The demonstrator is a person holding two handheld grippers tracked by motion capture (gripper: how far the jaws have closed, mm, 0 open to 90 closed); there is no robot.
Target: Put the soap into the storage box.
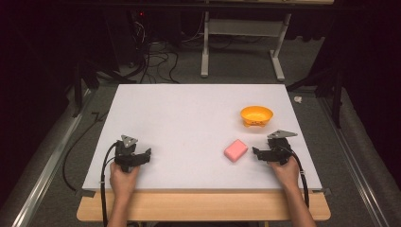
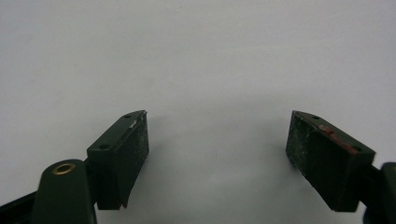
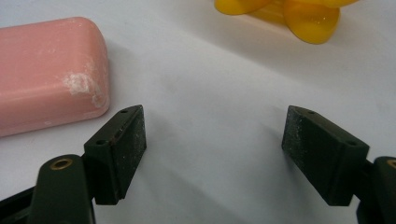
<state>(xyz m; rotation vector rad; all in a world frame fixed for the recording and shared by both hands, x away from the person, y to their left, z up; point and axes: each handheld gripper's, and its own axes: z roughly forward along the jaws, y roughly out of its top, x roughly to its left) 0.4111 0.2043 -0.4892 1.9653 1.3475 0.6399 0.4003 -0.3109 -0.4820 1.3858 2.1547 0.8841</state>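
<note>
A pink soap bar (image 1: 235, 150) lies flat on the white table (image 1: 189, 123), right of centre. My right gripper (image 1: 256, 152) sits just to its right, open, with nothing between its jaws. In the right gripper view the pink soap bar (image 3: 49, 72) lies ahead and to the left of the open right gripper (image 3: 215, 144), apart from the jaws. An orange bowl (image 1: 257, 115) stands upright beyond the soap; the bowl's feet (image 3: 299, 11) show at the top of the right gripper view. My left gripper (image 1: 147, 154) rests near the table's front left, and in its own view the left gripper (image 2: 217, 144) is open over bare table.
The table's wooden front lip (image 1: 203, 205) runs below both hands. A cable (image 1: 103, 189) trails from the left gripper over the front edge. Beyond the table stand a metal frame (image 1: 241, 42) and floor cables (image 1: 156, 59).
</note>
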